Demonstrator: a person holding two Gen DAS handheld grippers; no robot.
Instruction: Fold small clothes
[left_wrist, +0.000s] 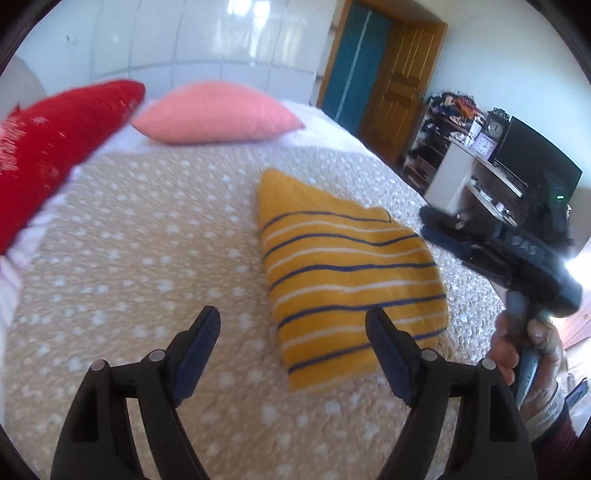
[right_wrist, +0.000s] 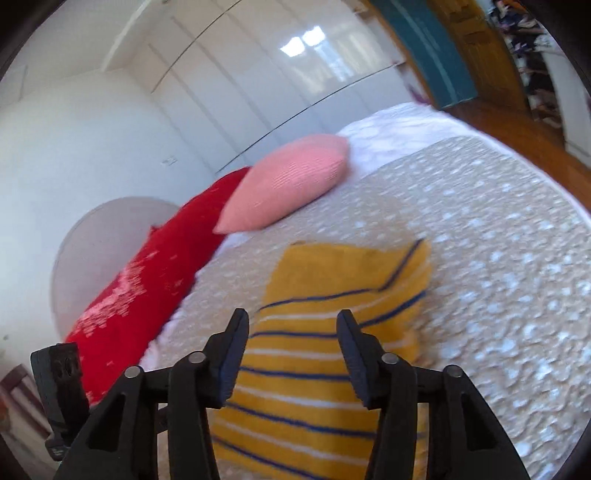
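While spread: both tongs (left_wrist: 293, 325) (right_wrist: 293, 326) above garment (left_wrist: 347, 273).

Folded garment (left_wrist: 347, 273) lies on the bed (left_wrist: 147, 258); 2 pillows (left_wrist: 218, 112) rest behind it at the head.

Garment (left_wrist: 343, 273): soft knit cloth, matt, yellow with stripes. Bedspread (left_wrist: 147, 258): textured, pebbly quilted cloth. Pillows (left_wrist: 218, 112): ribbed matt fabric is seen. Wardrobe (right_wrist: 258, 74): glossy, smooth panels. Door (left_wrist: 402, 85): varnished wood. Gripper fingers (right_wrist: 232, 354): matt black plastic, metal pins.
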